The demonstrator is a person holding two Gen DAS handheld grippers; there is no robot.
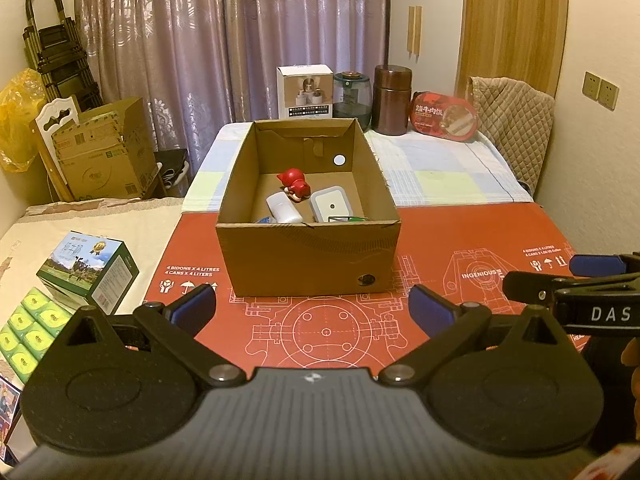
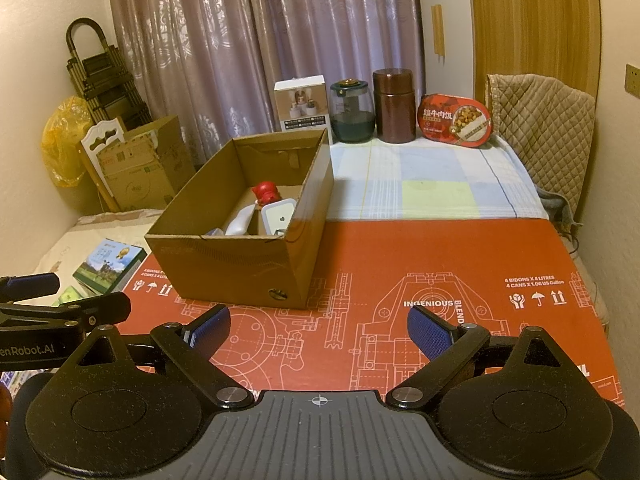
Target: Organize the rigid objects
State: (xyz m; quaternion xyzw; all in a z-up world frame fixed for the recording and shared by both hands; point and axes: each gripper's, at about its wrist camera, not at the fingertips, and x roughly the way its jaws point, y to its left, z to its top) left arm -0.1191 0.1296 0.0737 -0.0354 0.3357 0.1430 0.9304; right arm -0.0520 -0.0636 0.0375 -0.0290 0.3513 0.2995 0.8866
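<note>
Left wrist: cardboard box [image 1: 308, 256] lengthwise, probably away.

Brown cardboard box [image 1: 308, 256]; red figurine [image 1: 294, 185]; red blueprint-patterned mat [image 2: 400, 280]; pale checked cloth [image 2: 432, 176]; mauve floral curtain [image 1: 224, 40]

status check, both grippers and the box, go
Left gripper open, empty. Right gripper open, empty. Cardboard box ahead on red mat, red figurine and white items inside. Nothing between grippers and box.
</note>
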